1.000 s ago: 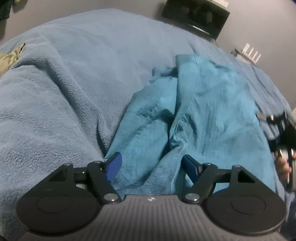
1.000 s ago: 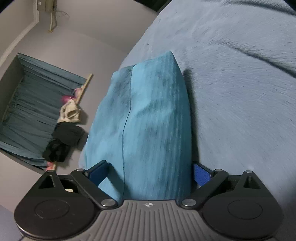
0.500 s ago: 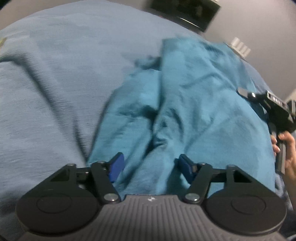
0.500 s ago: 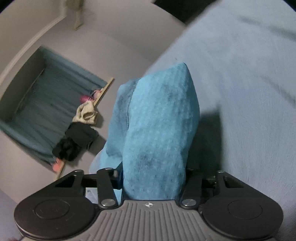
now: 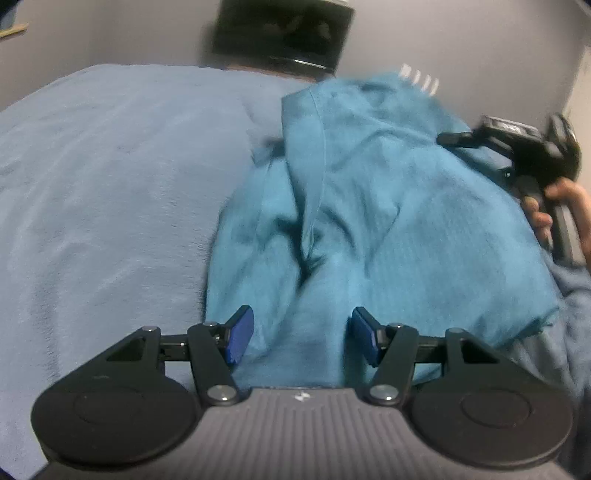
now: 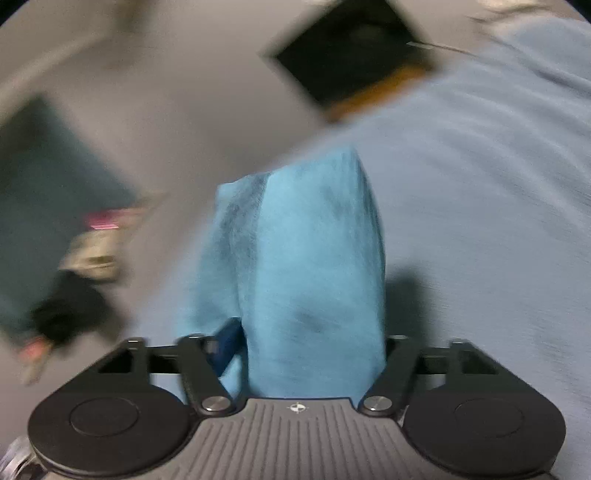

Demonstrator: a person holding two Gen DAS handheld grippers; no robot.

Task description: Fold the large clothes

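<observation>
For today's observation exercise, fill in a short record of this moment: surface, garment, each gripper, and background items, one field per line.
surface: light blue fleece blanket over a bed
garment: teal garment, rumpled, lying on the blanket
left gripper: jaws apart, a ridge of teal cloth between the blue pads, which do not visibly press on it
right gripper: a thick fold of the garment fills its jaws; jaws have just been opening; grip unclear through blur
hand: holds the right gripper's handle
background: grey wall, dark box beyond the bed
image quality: right wrist view heavily blurred
</observation>
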